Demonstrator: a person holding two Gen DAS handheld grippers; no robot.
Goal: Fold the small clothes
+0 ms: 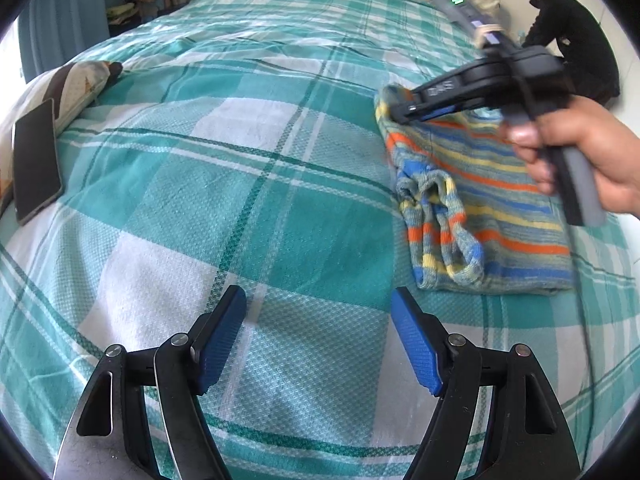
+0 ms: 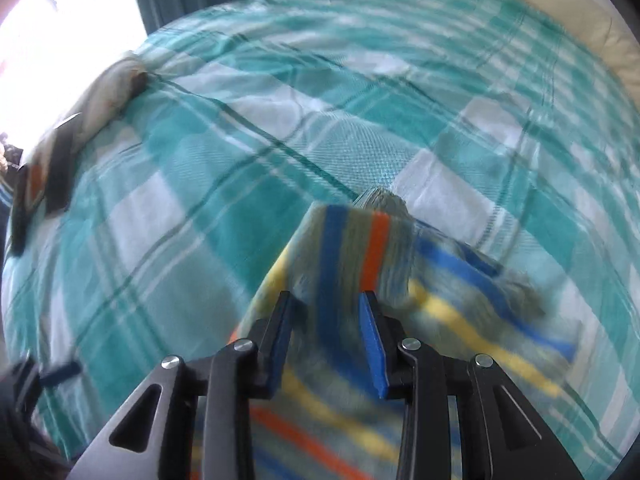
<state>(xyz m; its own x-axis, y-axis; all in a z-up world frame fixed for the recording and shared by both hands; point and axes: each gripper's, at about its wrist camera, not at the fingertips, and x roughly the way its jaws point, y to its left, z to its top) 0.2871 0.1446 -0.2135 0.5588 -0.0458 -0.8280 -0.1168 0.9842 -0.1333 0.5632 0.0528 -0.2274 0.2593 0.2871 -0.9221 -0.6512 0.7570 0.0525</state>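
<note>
The striped knit garment (image 1: 480, 200) lies on the bed, ahead and to the right of the left gripper (image 1: 318, 340) and directly under the right gripper (image 2: 326, 336). It already looks part-folded: a roughly rectangular stack with a narrow sleeve or strap looped across its near-left corner, so I judge the fold is midway, with one flap being carried over and the final flattening left to do.

Largest is the bedsheet (image 1: 240, 160), a coarse woven cotton in teal and white plaid, lightly creased. The garment is a soft, thick knit with bands of orange, blue, yellow and grey-green, limp and draping. A patterned pillow (image 1: 80, 80) sits far off to the left gripper's left, with a flat dark phone (image 1: 36, 160) leaning on it.

The right gripper, held by a hand (image 1: 588, 160), pinches a raised fold of the knit between its blue ribbed pads (image 2: 374, 348). The left gripper hangs spread wide over bare sheet, holding nothing.
</note>
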